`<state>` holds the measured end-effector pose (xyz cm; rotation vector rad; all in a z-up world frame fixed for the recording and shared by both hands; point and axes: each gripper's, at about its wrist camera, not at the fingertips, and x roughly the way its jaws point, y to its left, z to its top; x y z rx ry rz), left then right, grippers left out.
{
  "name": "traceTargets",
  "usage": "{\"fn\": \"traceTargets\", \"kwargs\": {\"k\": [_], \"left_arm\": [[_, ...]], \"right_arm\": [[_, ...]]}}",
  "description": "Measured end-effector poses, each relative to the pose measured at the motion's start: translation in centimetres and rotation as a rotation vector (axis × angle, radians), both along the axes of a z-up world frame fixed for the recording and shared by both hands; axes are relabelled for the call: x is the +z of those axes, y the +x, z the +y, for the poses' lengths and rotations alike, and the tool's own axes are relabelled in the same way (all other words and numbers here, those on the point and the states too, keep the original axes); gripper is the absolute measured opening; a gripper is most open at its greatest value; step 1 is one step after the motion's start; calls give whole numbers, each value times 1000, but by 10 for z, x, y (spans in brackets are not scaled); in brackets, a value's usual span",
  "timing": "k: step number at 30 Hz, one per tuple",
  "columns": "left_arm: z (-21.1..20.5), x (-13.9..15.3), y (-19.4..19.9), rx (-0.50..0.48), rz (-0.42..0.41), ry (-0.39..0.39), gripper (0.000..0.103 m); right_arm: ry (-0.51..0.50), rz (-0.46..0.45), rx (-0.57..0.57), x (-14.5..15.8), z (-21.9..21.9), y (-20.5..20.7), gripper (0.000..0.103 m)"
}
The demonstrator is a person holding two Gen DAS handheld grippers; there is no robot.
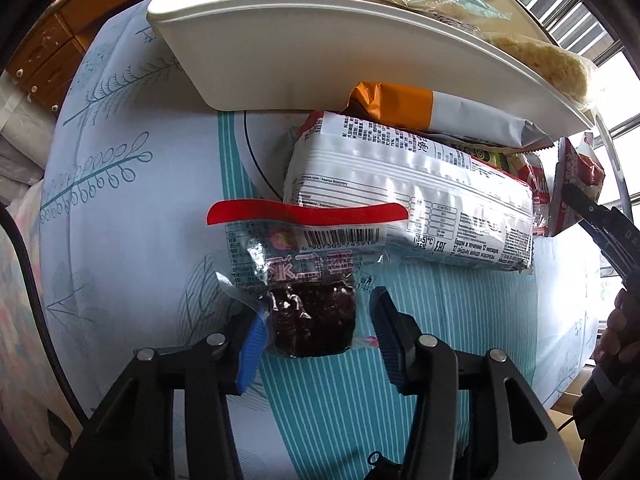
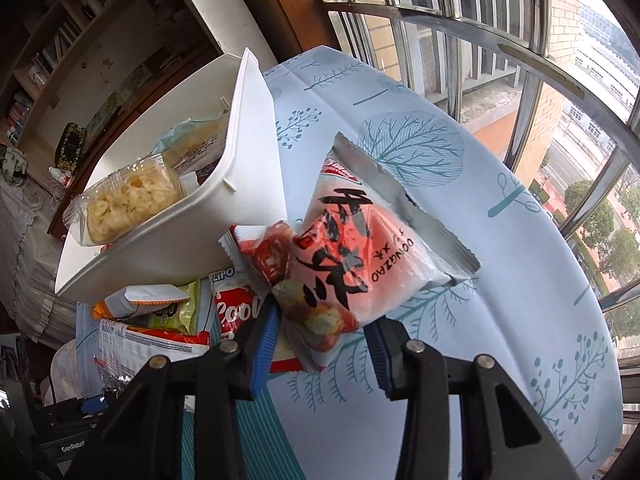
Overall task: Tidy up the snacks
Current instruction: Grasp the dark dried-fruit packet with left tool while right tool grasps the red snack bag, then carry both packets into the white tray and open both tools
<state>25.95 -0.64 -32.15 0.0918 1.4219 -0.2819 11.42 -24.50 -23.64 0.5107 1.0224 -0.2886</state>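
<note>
My left gripper is open around the lower end of a clear packet of dark dried fruit with a red top strip, which lies on the tablecloth. Behind it lie a large white snack pack and an orange and grey pouch, against the white bin. My right gripper is closed on a pink and red snack bag and holds it above the table beside the white bin. The right gripper also shows in the left wrist view, at the right edge.
The bin holds a clear tub of pale snacks and other packets. More snacks lie under its edge: a red pack and a green one. A barred window is on the right. The blue-patterned tablecloth covers the table.
</note>
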Motion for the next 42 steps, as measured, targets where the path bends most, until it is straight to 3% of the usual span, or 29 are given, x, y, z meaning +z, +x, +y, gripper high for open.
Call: {"fn": "traceTargets", "kwargs": {"k": [8, 17, 28, 42], "left_arm": [[7, 9, -3, 15, 4, 3, 42], [14, 39, -4, 10, -20, 4, 42], [-2, 94, -12, -31, -52, -19, 42], [-25, 157, 19, -66, -166, -47, 42]], "right_arm": [[-2, 0, 10, 3, 0, 0, 39], [-8, -7, 1, 19, -2, -5, 38], [-38, -50, -18, 65, -6, -10, 38], [-61, -163, 56, 122, 3, 9, 38]]}}
